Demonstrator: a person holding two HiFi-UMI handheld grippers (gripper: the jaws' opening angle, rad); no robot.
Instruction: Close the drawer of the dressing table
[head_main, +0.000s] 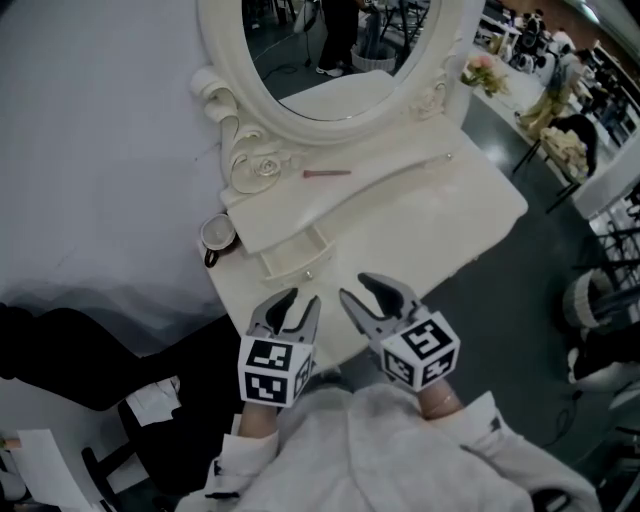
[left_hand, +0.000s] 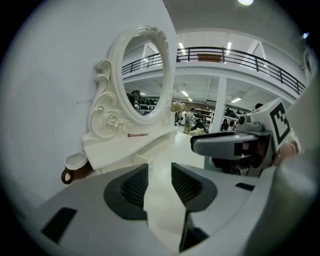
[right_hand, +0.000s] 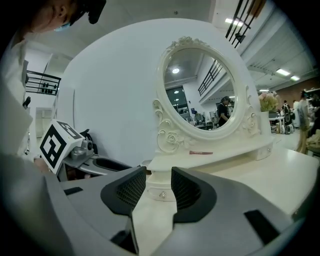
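Hovering at the near edge of the dressing table (head_main: 450, 215) with left gripper (head_main: 300, 298) and right gripper (head_main: 358, 288) both spread, empty. Drawer (head_main: 295, 250) pulled out just beyond, left of centre. Risk: lopsided push jamming it askew, or clipping the cup (head_main: 217, 235) further left. No obstacle between.

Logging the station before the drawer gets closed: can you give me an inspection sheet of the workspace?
Surface: white dressing table, top bare toward the front.
Job's things: small drawer stands pulled out at the left end of the mirror shelf.
Clutter: pink stick on the shelf; brown-and-white cup beside the shelf's left end.
Grippers: left gripper and right gripper hover over the table's front edge, tongs apart, both empty.
Cables: nothing seen.
Surroundings: oval mirror, white wall behind, flowers to the right, papers lower left.
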